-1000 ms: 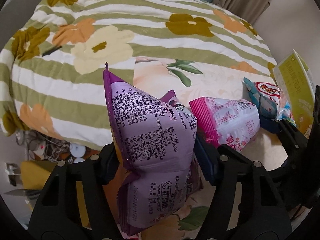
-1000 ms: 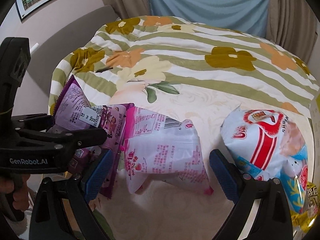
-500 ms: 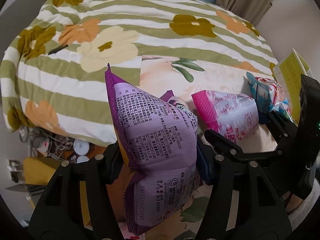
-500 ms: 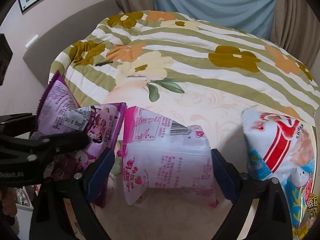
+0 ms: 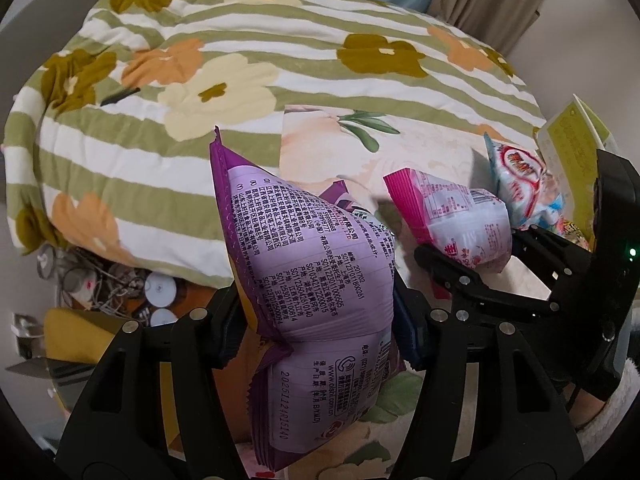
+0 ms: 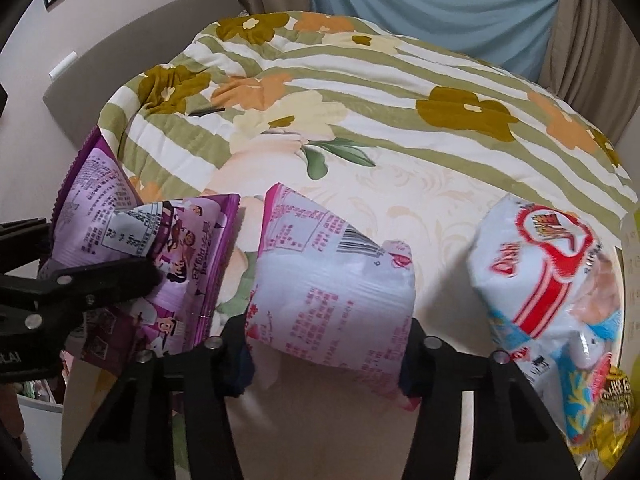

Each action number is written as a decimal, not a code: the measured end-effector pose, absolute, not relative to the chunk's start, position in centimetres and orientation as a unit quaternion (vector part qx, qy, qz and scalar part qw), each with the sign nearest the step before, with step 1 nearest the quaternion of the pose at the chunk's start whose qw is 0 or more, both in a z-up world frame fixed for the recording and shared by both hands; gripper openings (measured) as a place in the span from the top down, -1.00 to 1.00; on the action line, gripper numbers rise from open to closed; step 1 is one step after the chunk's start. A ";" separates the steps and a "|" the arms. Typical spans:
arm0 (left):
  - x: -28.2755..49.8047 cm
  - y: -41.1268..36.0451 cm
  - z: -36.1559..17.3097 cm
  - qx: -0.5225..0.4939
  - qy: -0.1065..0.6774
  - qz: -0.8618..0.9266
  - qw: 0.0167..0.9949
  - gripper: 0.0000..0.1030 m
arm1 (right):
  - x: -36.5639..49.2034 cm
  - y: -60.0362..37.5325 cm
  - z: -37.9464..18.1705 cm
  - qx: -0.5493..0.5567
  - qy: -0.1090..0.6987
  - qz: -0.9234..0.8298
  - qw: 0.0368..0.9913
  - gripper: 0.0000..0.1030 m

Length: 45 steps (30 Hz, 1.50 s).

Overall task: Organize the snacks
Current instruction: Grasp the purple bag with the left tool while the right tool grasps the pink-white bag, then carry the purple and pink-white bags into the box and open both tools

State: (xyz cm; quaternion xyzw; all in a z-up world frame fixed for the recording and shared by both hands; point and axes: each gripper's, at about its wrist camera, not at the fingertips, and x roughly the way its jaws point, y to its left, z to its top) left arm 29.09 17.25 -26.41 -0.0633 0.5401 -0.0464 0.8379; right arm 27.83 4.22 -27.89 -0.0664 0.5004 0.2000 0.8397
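Quilt (image 6: 400,92): floral, green-and-white striped, spread over the bed ahead of the tool.
Curtains (image 6: 432,4): blue between beige, far ahead.
Headboard (image 6: 132,60): grey, ahead-left.
Cables (image 5: 92,280): tangled, low left on the floor.

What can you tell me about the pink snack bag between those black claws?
The pink snack bag is a puffy, glossy plastic pouch, whitish with pink print, a barcode and a solid pink crimped top edge. It tilts with that sealed edge pointing away. The right gripper is shut on its lower part, fingers pressing both sides. Below it lies the floral bedspread.
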 end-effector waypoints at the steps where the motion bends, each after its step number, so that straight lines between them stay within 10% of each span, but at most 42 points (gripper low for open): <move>1: 28.9 17.3 -26.2 -0.063 0.538 -0.047 0.839 -0.11 | 27.6 4.2 -27.7 -0.066 0.499 0.199 0.841 0.08; 23: 25.5 12.3 -12.5 -0.027 0.436 -0.131 0.890 -0.12 | 21.2 -1.1 -14.2 0.005 0.444 0.146 0.884 0.10; 45: 31.4 -21.1 -7.3 -0.026 0.408 -0.235 0.882 -0.12 | 19.8 -30.6 -6.7 0.061 0.408 0.031 0.910 0.10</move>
